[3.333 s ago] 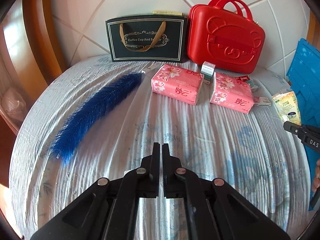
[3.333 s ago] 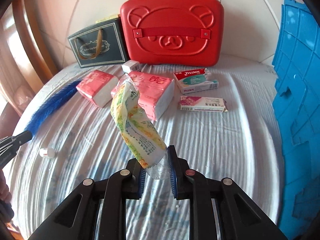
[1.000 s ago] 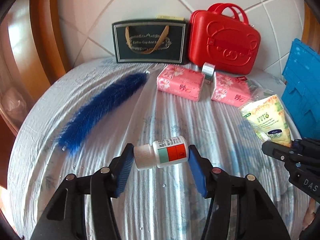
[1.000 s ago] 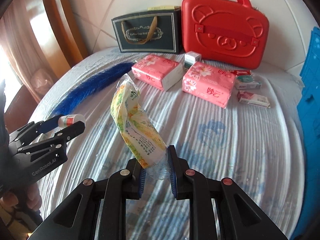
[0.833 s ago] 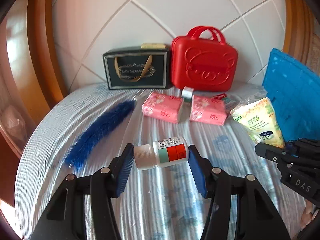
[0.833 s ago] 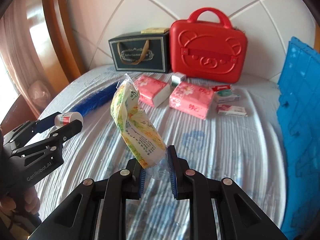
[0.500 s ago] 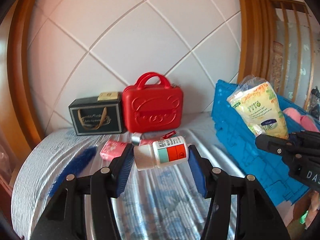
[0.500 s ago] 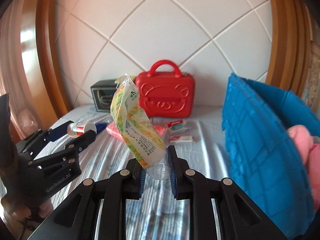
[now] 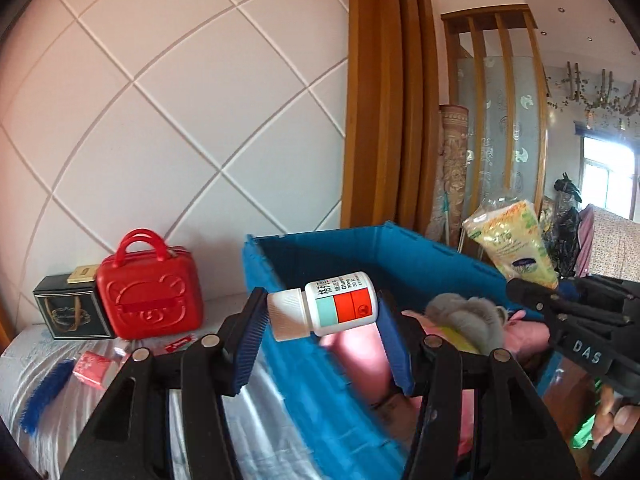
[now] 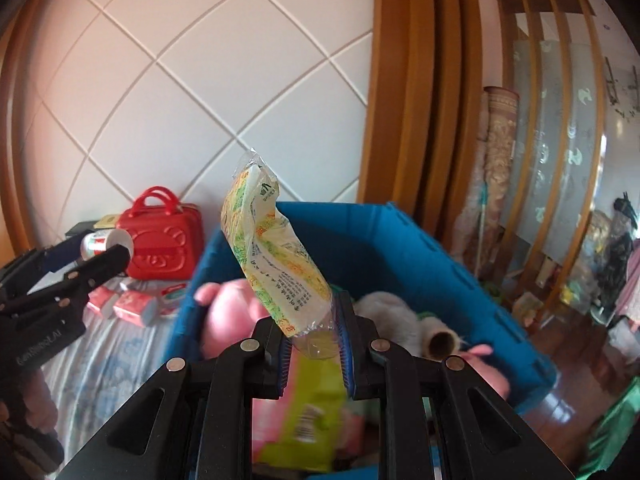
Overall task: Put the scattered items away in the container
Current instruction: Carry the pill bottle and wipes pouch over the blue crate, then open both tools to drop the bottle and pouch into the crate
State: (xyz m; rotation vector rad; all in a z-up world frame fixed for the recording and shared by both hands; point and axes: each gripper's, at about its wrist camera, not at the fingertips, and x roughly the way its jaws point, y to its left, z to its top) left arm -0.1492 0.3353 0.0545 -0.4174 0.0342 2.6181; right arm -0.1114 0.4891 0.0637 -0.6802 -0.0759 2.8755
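Observation:
My left gripper (image 9: 322, 320) is shut on a white pill bottle (image 9: 324, 305) with a teal and red label, held sideways over the near wall of the blue crate (image 9: 320, 392). My right gripper (image 10: 311, 340) is shut on the clear end of a yellow-green plastic packet (image 10: 276, 254), which stands up over the open blue crate (image 10: 400, 240). The crate holds pink plush toys (image 10: 228, 304), a grey-white plush (image 10: 394, 316) and a lime-green pack (image 10: 312, 412). Each gripper shows in the other's view: the right one (image 9: 532, 294) with its packet (image 9: 512, 240), the left one (image 10: 100, 256) with the bottle (image 10: 106, 243).
On the bed behind at left stay a red bear case (image 9: 150, 298), a dark gift bag (image 9: 68, 308), pink tissue packs (image 9: 91, 367), a blue feather duster (image 9: 46, 394) and small medicine boxes (image 10: 173, 294). A wooden frame (image 9: 384, 92) and a glass screen stand beyond the crate.
Both grippers have swung right and risen from over the bed to over the blue crate, each keeping its item. The crate's inside with its plush toys has come into view.

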